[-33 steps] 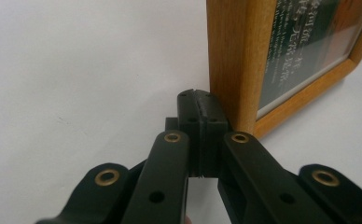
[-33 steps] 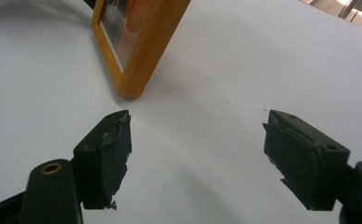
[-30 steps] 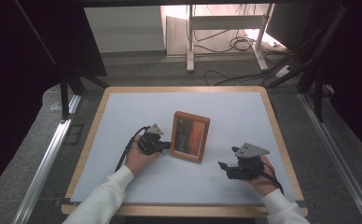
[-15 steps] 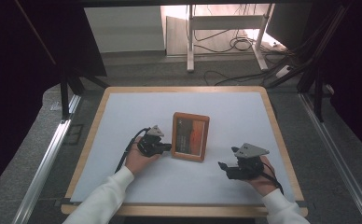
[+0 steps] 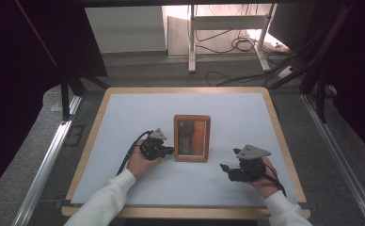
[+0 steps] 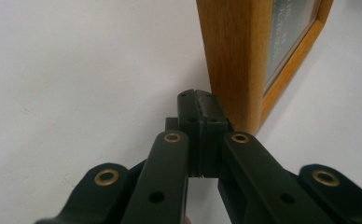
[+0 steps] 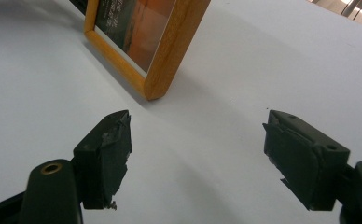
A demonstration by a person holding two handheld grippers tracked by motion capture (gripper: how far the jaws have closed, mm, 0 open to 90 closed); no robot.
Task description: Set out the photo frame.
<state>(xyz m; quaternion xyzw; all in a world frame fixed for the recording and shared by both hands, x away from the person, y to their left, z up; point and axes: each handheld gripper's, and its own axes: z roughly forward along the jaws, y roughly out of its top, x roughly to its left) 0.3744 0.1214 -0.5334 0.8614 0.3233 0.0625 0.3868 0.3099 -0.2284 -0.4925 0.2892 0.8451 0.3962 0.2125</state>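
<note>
On the white table top (image 5: pixel 124 122), near its middle, a wooden picture frame (image 5: pixel 192 138) lies with its glass facing up. Behind the glass sits a card with a dark upper band and an orange lower part; lines of pale writing run across it, but they are too small and blurred to read in any view, and no brand mark can be made out.

At the frame's left edge, the left gripper (image 5: pixel 170 150) has its jaws clenched together with nothing between them, the tips just beside the near left corner of the wood; whether they touch it cannot be told. To the right and nearer the person, the right gripper (image 5: pixel 224 166) rests with its jaws spread wide and empty, pointing toward the frame's near right corner, apart from it.
</note>
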